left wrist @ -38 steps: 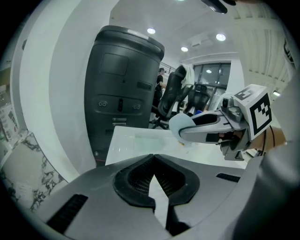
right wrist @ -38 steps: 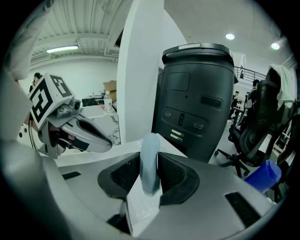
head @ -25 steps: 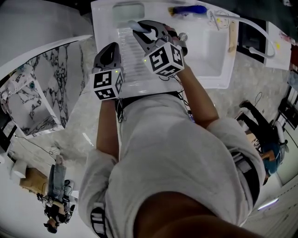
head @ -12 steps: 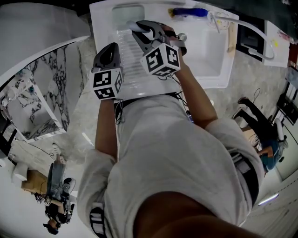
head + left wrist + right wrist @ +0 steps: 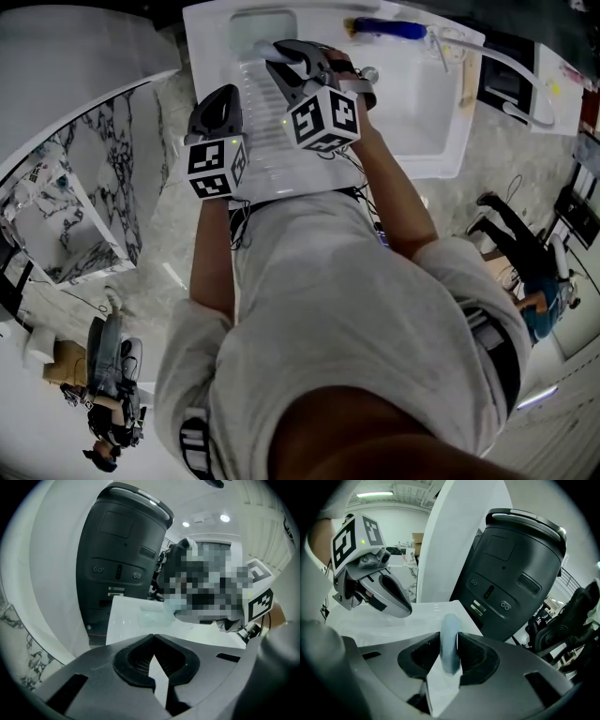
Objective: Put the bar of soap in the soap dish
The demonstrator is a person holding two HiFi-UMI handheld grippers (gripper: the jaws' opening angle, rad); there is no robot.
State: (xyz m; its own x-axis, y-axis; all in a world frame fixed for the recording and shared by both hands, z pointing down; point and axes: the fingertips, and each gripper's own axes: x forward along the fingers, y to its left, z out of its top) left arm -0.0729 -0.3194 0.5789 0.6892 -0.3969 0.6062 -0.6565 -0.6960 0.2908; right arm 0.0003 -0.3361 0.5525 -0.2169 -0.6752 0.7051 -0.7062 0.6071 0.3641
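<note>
White sink top [image 5: 211, 56], soap bar [image 5: 450, 625] in right claw [image 5: 449, 641] near dish [image 5: 258, 26]

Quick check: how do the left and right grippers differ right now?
The right gripper is clamped on the pale blue bar of soap, held on edge; the left gripper has its jaws together on nothing. The right gripper reaches farther across the white sink unit; the left gripper sits nearer its front edge. Both carry a marker cube.
</note>
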